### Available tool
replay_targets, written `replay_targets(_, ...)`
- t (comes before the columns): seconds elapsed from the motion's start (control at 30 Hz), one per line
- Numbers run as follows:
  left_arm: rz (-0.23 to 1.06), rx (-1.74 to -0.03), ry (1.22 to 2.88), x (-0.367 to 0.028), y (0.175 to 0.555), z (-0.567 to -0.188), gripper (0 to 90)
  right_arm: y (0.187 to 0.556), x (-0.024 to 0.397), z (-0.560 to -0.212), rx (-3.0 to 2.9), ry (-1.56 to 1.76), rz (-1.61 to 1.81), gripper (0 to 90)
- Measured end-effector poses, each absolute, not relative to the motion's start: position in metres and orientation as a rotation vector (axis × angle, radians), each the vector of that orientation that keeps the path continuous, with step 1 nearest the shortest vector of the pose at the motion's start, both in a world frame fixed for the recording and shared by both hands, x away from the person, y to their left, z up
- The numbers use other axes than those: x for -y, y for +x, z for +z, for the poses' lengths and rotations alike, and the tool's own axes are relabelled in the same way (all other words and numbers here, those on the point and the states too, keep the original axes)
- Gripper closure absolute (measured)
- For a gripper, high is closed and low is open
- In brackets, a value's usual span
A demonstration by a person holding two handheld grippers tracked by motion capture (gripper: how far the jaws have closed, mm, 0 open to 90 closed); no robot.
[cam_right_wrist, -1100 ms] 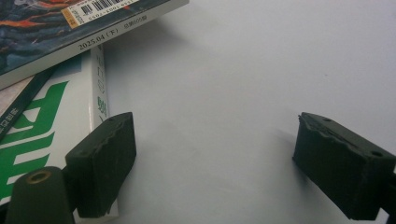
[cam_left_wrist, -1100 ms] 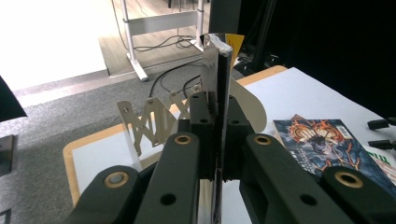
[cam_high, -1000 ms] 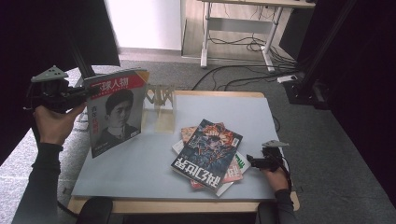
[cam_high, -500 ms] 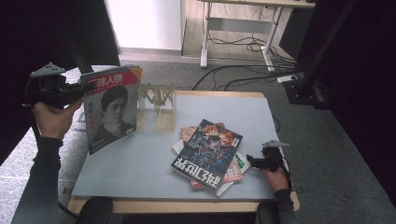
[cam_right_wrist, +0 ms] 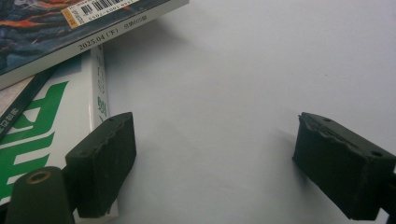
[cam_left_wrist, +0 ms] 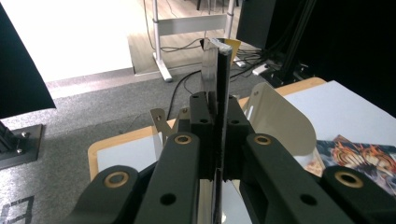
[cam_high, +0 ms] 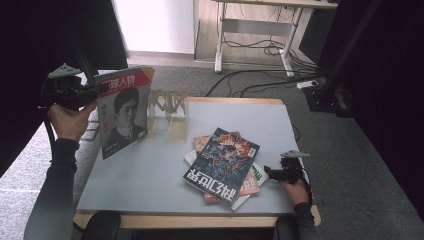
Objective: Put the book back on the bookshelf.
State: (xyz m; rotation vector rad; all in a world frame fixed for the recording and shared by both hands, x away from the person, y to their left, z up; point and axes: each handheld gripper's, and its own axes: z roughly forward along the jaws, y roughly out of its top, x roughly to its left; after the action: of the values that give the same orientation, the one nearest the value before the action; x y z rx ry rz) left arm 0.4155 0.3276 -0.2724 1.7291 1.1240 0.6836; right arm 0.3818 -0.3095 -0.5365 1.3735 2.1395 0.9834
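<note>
Grey-blue table (cam_high: 150,175) on grey carpet, seen from above. Left gripper (cam_high: 95,91) clamped on edge of upright portrait magazine (cam_high: 122,112), carried beside wooden slotted rack (cam_high: 170,105). Right gripper (cam_high: 270,172) parked at stack of magazines (cam_high: 222,165).

Left gripper view: jaws tight on magazine edge (cam_left_wrist: 217,93), rack divider (cam_left_wrist: 280,121) just right of it.

Right gripper view: jaws wide apart, nothing between, one fingertip (cam_right_wrist: 102,158) beside green-lettered magazine (cam_right_wrist: 46,130).

Step in hand, likely: filing into rack. Next: align bottom edge over a slot, lower, then release.
</note>
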Motion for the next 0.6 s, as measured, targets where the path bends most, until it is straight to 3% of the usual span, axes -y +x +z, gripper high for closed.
replay_targets(0.6,0.7,-1.123,1.709,-0.319,0.438,-0.29,86.7,0.382,0.31,-0.536,-2.138,1.375,0.986,12.4)
